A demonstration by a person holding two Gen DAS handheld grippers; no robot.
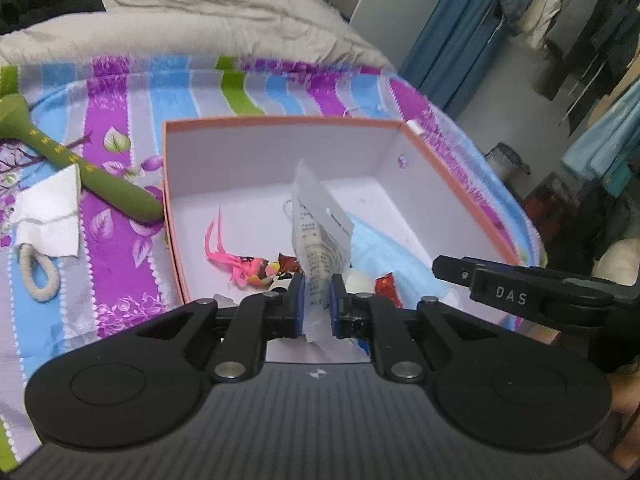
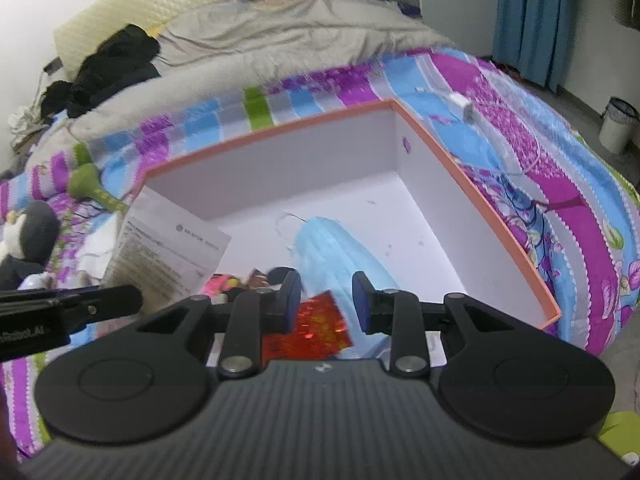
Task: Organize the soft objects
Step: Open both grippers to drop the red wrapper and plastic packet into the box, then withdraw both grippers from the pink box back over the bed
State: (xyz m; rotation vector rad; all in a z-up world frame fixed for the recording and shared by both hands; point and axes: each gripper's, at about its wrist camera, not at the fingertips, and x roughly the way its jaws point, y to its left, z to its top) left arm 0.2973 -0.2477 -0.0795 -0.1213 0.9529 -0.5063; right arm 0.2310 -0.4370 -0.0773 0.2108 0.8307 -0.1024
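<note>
The landmark is the orange-rimmed box, open-topped with white inner walls, standing on a bed covered by a striped purple, blue and green sheet. The left claw hangs over the box's near edge, its blue pads pinched nearly together on a clear plastic packet printed with text, which stands up from the pads above the box floor. The right claw is also over the near part of the box, its fingers partly apart; a red glittery packet shows in the gap, but whether the pads press it cannot be told. Inside the box a light blue face mask lies on the floor toward the middle, and a pink feathered toy lies near the front left. Outside the box, to its left, a green sock-like piece with yellow marks touches the box wall, with a white tissue and a beige hair tie further left. A penguin plush sits left of the box as well. Behind the box a grey blanket is piled on the bed.
</note>
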